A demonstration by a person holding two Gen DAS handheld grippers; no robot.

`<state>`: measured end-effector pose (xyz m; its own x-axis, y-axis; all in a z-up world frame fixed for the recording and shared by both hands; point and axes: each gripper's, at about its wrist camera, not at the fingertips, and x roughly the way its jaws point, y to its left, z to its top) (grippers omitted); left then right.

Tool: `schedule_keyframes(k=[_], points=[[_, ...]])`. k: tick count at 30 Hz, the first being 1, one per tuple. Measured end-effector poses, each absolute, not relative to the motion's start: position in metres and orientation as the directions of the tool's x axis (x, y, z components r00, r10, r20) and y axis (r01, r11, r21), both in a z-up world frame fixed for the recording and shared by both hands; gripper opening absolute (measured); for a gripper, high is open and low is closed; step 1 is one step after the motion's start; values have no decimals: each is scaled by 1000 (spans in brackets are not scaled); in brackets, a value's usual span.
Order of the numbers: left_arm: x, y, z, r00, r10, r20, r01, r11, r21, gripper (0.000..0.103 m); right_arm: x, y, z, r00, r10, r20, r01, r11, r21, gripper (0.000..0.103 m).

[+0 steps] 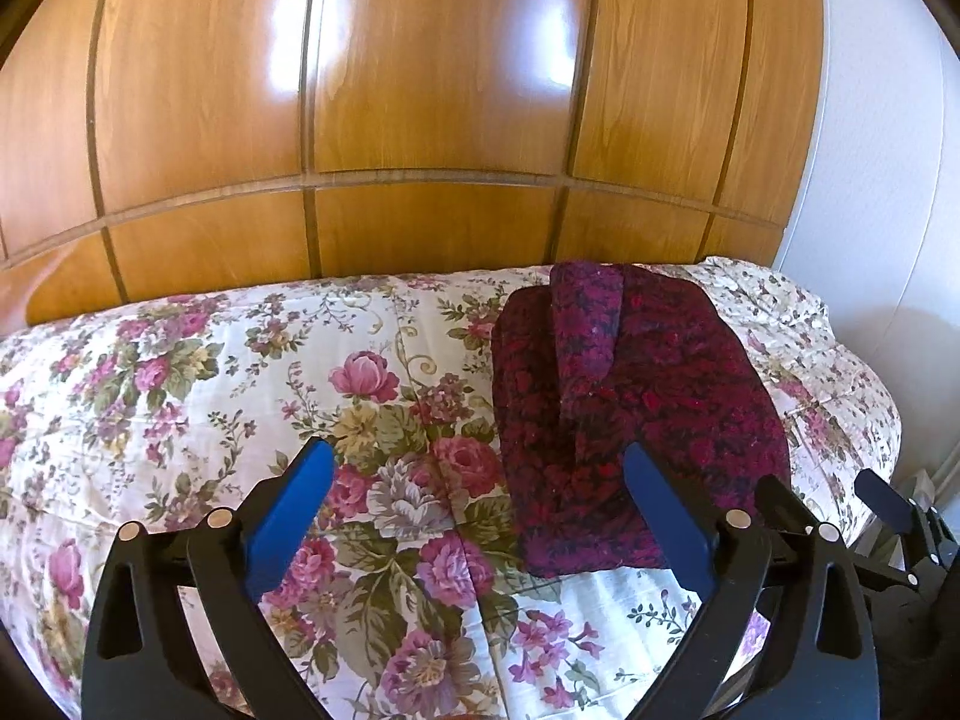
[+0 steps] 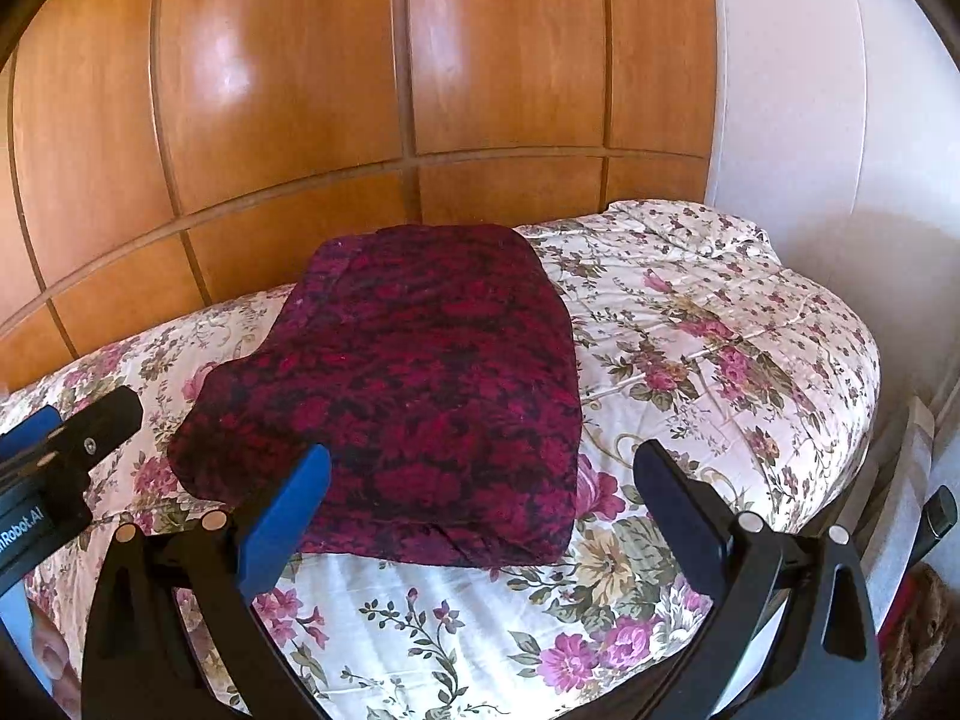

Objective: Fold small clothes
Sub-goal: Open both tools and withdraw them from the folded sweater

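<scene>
Left gripper (image 1: 477,468): jaws spread wide, nothing between the pads. Right gripper (image 2: 480,474): likewise wide open, empty. Just ahead of both, the dark red and black floral knit garment (image 2: 414,396) lies folded into a flat, thick pad, touching neither claw. Beneath it, the quilted cream bedspread with pink roses (image 2: 690,324). Judgement: light, soft, limp, not slippery; it will sag. Best taken by near-edge corners, pinching all layers.
</scene>
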<state>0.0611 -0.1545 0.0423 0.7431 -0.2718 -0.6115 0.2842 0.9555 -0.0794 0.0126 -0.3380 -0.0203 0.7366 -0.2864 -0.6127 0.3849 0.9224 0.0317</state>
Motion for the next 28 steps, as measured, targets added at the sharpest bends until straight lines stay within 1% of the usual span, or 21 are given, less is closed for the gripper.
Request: schedule_keyframes(k=[12, 17, 28], points=[[60, -155, 43, 739, -271, -617, 290, 954, -72, 96, 13, -335, -23, 732, -281, -621, 379, 925, 29, 101], [59, -154, 42, 747, -270, -607, 292, 954, -65, 96, 14, -336, -24, 734, -280, -619, 376, 926, 28, 101], [65, -152, 36, 730, -253, -634, 268, 960, -74, 96, 15, -339, -22, 738, -281, -614, 379, 925, 32, 101]])
